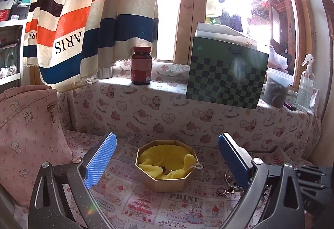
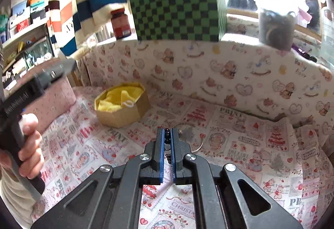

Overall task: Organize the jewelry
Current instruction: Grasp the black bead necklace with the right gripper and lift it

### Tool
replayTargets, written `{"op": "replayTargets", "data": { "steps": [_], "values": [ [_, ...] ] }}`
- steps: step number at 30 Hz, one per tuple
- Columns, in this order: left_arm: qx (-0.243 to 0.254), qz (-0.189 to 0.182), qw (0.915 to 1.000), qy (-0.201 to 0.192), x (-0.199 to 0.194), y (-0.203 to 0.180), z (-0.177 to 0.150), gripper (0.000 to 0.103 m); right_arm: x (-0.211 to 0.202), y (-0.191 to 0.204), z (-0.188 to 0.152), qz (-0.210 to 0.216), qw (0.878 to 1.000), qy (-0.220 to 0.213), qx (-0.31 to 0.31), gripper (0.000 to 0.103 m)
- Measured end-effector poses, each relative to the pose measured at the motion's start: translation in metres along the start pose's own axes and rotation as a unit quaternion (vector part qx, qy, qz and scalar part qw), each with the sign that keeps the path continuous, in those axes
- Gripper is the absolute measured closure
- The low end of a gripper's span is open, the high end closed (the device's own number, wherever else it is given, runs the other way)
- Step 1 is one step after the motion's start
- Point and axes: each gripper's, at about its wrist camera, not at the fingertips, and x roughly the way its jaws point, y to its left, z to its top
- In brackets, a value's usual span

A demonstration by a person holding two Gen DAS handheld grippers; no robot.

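A gold octagonal box (image 1: 165,179) lined with yellow cloth (image 1: 165,158) sits mid-frame on the pink bear-print cloth-covered counter (image 1: 146,204), a green-and-black checkered box (image 1: 225,81) upper right.

The left gripper (image 1: 166,158) hovers with its blue-padded fingers (image 1: 100,161) spread wide, gripping nothing, facing the gold box (image 1: 165,181), which lies between them. The right gripper (image 2: 167,141) sits to the right of that box, low over the cloth, fingers pinched together on a dark bead bracelet (image 2: 167,139). The person's left hand (image 2: 31,145) wraps the left gripper's handle.
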Motion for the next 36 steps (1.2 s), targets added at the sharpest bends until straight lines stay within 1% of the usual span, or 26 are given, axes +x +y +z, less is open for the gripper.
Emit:
{"op": "replayTargets", "data": {
  "steps": [2, 3, 5, 8, 12, 13, 14, 15, 17, 18, 20, 21, 23, 24, 26, 28, 30, 31, 32, 34, 36],
  "values": [
    [0.006, -0.004, 1.0, 0.005, 0.002, -0.003, -0.001, 0.006, -0.016, -0.006, 0.007, -0.001, 1.0, -0.024, 0.013, 0.097],
    [0.011, -0.012, 0.9998, 0.011, 0.003, -0.005, -0.003, 0.005, -0.023, -0.009, 0.01, -0.002, 0.999, -0.034, 0.021, 0.097],
    [0.024, -0.032, 0.9986, 0.034, 0.01, -0.012, -0.006, 0.005, -0.035, -0.013, 0.015, -0.002, 0.998, -0.054, 0.033, 0.097],
    [0.032, -0.044, 0.997, 0.055, 0.018, -0.02, -0.013, 0.005, -0.05, -0.016, 0.021, -0.017, 0.996, -0.081, 0.04, 0.097],
    [0.051, -0.044, 0.9952, 0.071, 0.025, -0.029, -0.02, 0.005, -0.063, -0.021, 0.024, -0.025, 0.994, -0.099, 0.046, 0.097],
    [0.055, -0.046, 0.9946, 0.075, 0.026, -0.031, -0.022, 0.007, -0.063, -0.021, 0.024, -0.026, 0.994, -0.098, 0.045, 0.097],
    [0.058, -0.049, 0.9939, 0.08, 0.027, -0.033, -0.023, 0.014, -0.062, -0.021, 0.024, -0.027, 0.994, -0.096, 0.044, 0.097],
    [0.063, -0.052, 0.993, 0.085, 0.027, -0.036, -0.025, 0.018, -0.06, -0.021, 0.024, -0.032, 0.994, -0.094, 0.045, 0.097],
    [0.081, -0.055, 0.9899, 0.103, 0.03, -0.041, -0.027, 0.033, -0.051, -0.022, 0.022, -0.037, 0.995, -0.082, 0.046, 0.097],
    [0.084, -0.06, 0.9885, 0.11, 0.032, -0.043, -0.028, 0.036, -0.047, -0.023, 0.021, -0.039, 0.995, -0.077, 0.046, 0.097],
    [0.082, -0.07, 0.9861, 0.126, 0.035, -0.045, -0.027, 0.045, -0.039, -0.026, 0.017, -0.048, 0.995, -0.067, 0.05, 0.097],
    [0.077, -0.077, 0.9842, 0.14, 0.038, -0.045, -0.026, 0.047, -0.036, -0.029, 0.017, -0.048, 0.995, -0.062, 0.054, 0.097],
    [0.07, -0.085, 0.979, 0.171, 0.045, -0.048, -0.024, 0.056, -0.034, -0.037, 0.016, -0.056, 0.994, -0.058, 0.068, 0.097],
    [0.072, -0.089, 0.976, 0.185, 0.048, -0.052, -0.022, 0.056, -0.035, -0.041, 0.017, -0.059, 0.994, -0.06, 0.076, 0.097],
    [0.092, -0.091, 0.9689, 0.211, 0.055, -0.064, -0.021, 0.056, -0.04, -0.052, 0.019, -0.065, 0.991, -0.068, 0.095, 0.097],
    [0.114, -0.095, 0.9641, 0.22, 0.057, -0.076, -0.02, 0.056, -0.049, -0.063, 0.02, -0.074, 0.987, -0.082, 0.115, 0.097],
    [0.134, -0.096, 0.9611, 0.222, 0.059, -0.089, -0.02, 0.047, -0.056, -0.074, 0.022, -0.086, 0.984, -0.091, 0.128, 0.097],
    [0.149, -0.096, 0.9584, 0.223, 0.06, -0.097, -0.021, 0.039, -0.057, -0.079, 0.023, -0.086, 0.983, -0.092, 0.136, 0.097],
    [0.169, -0.099, 0.9547, 0.224, 0.062, -0.105, -0.023, 0.034, -0.058, -0.084, 0.023, -0.084, 0.982, -0.091, 0.144, 0.097],
    [0.202, -0.101, 0.9458, 0.233, 0.067, -0.121, -0.03, 0.03, -0.057, -0.091, 0.023, -0.092, 0.98, -0.089, 0.152, 0.097],
    [0.216, -0.095, 0.9375, 0.255, 0.075, -0.132, -0.038, 0.03, -0.054, -0.094, 0.023, -0.101, 0.979, -0.087, 0.154, 0.097]
  ]
}}
